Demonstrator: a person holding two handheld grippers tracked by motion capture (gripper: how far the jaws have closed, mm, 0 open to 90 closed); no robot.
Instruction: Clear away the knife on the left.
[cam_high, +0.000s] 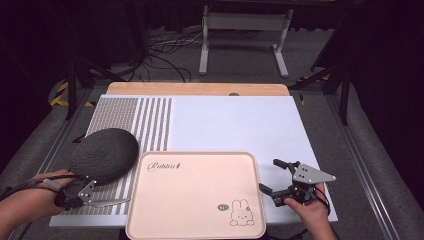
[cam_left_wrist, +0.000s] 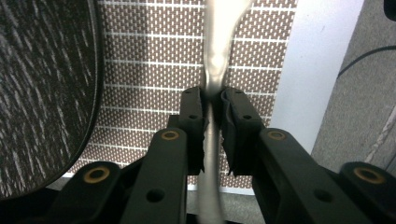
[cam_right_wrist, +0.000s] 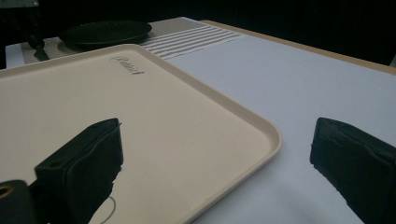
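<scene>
A silver metal utensil (cam_high: 112, 202) lies low over the striped mat, its tip pointing toward the tray, and my left gripper (cam_high: 92, 200) is shut on its handle. In the left gripper view the jaws (cam_left_wrist: 212, 100) pinch the thin handle and the utensil (cam_left_wrist: 218, 46) widens beyond them. A dark oval plate (cam_high: 105, 154) sits just behind that gripper, also at the left edge (cam_left_wrist: 42, 93). The beige tray (cam_high: 195, 200) with a rabbit print lies front and centre. My right gripper (cam_high: 268, 175) stands open at the tray's right edge (cam_right_wrist: 217, 135), one jaw over the tray (cam_right_wrist: 93, 93), the other over the white sheet.
A brown-and-white striped placemat (cam_high: 150, 120) lies under the plate at the left. A white sheet (cam_high: 235, 125) covers the rest of the wooden table (cam_high: 200, 89). Cables and a white frame stand on the floor beyond the far edge. The dark plate (cam_right_wrist: 105, 31) shows far off past the tray.
</scene>
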